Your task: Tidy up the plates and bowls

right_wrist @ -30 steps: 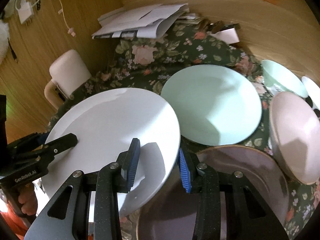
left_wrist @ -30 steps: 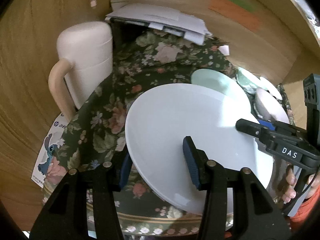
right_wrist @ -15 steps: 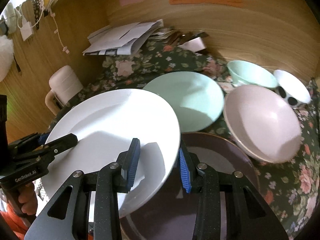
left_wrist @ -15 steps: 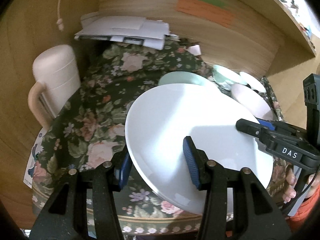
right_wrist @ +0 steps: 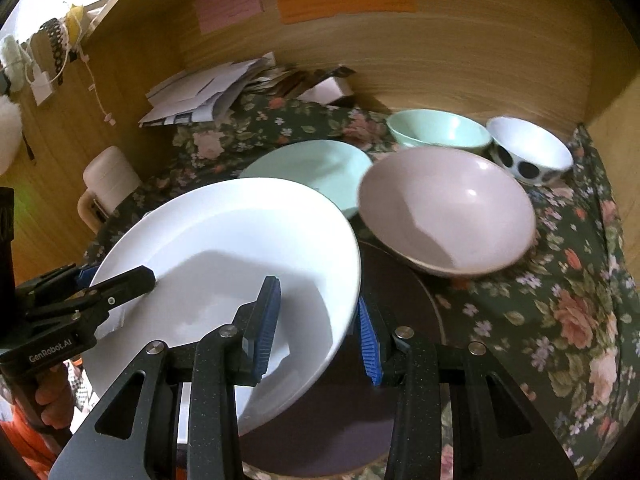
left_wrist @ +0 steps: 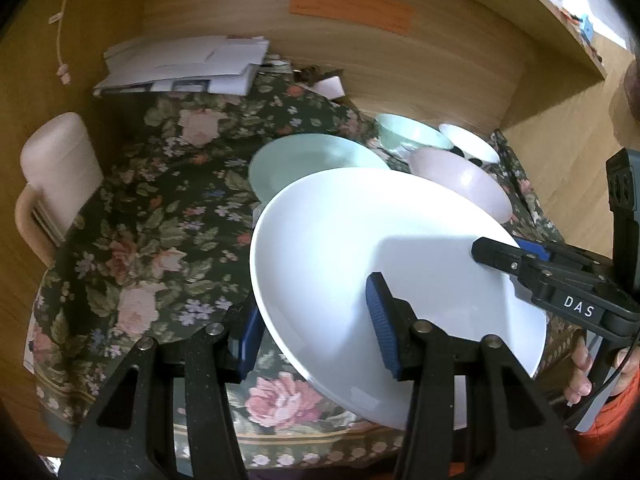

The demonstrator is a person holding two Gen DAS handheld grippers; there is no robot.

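White plate (left_wrist: 360, 248) clamped by both tools (tilted).

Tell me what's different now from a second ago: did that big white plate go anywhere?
Yes. Both claws, left claw and right claw, carried the white plate back from the wall and a little upward, so the mint bowl and the spotted bowl now show beyond it. Nothing was let go: each claw grips the same edge as before. The dishes on the flowered cloth did not shift.
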